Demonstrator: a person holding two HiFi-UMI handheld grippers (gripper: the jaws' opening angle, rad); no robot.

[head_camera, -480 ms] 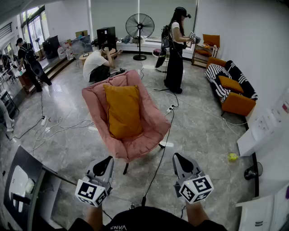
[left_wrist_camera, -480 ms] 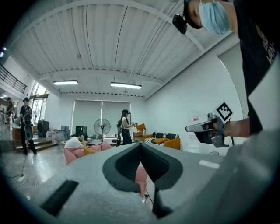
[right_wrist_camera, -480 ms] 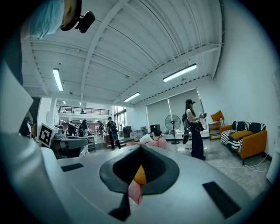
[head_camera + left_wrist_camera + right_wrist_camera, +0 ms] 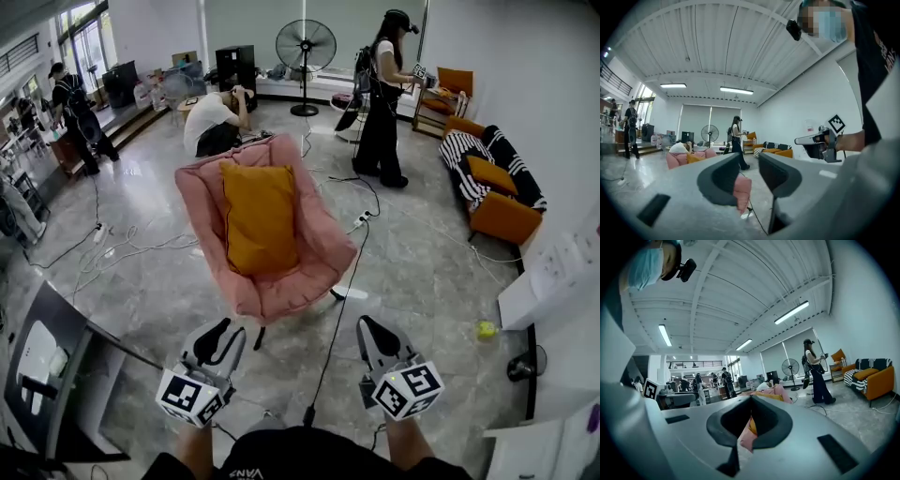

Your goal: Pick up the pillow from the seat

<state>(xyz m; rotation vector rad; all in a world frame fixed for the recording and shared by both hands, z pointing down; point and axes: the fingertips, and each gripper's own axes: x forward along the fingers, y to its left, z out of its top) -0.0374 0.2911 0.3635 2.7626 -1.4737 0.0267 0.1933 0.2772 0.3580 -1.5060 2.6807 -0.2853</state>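
Pillow [image 4: 260,217], orange, leans on back of pink chair [image 4: 319,246], lower end on seat, untouched. Both grippers on near side of chair, well apart from it.

Left gripper [image 4: 217,330]: jaws slightly apart, nothing between. Right gripper [image 4: 369,327]: jaws together, empty.

Risks:
- Right gripper arriving closed would only shove pillow.
- One-corner pinch may let soft pillow sag and slip.
- Black cable [image 4: 337,319] on floor right of chair may snag foot.

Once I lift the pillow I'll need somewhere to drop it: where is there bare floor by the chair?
The barest floor lies right of the pink chair, between the black cable and the orange sofa, short of the small yellow ball. Left of the chair, loose white cables crowd the floor.
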